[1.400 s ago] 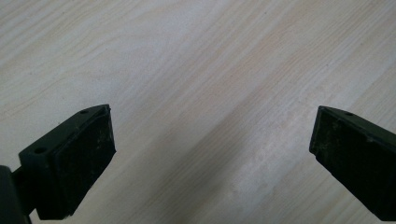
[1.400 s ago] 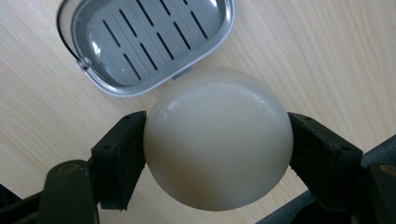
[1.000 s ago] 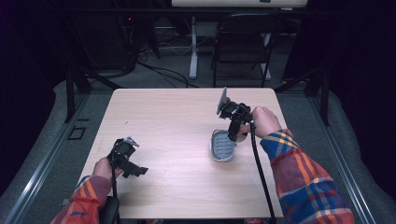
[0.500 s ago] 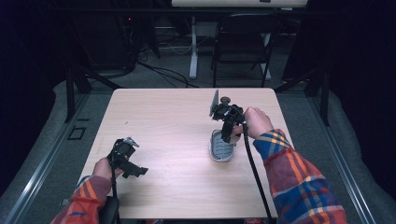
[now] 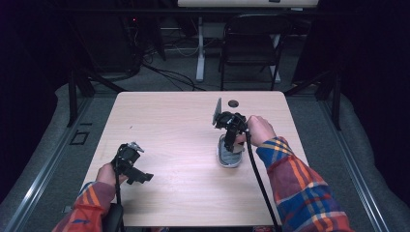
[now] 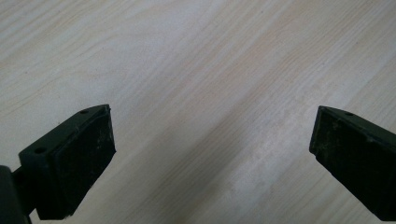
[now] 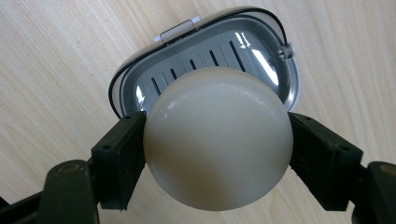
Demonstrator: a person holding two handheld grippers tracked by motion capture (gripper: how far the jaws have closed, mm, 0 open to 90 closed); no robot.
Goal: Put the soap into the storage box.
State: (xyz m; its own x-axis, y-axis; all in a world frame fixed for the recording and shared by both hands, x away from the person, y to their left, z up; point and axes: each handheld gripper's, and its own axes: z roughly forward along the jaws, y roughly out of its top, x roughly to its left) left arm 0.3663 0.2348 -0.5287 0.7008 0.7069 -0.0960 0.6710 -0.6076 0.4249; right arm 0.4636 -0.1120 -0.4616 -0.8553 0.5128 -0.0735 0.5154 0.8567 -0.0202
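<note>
- The right gripper [image 7: 217,149] grips a cream round soap [image 7: 218,140] between its two jaws, held above an open grey soap dish [image 7: 261,46] with a slotted bottom.
- The dish [image 5: 230,155] lies on the table [image 5: 164,121] toward its right edge, about midway between front and back.
- The left gripper [image 5: 129,163] sits near the table's front left corner, jaws wide apart over bare wood, holding nothing.

A light wooden table [image 5: 169,116] stands on grey carpet [image 5: 53,140] in a dim room. Beyond the table's far edge sit a dark folding chair [image 5: 251,48] and a white post [image 5: 200,48], with cables [image 5: 164,72] near it.
</note>
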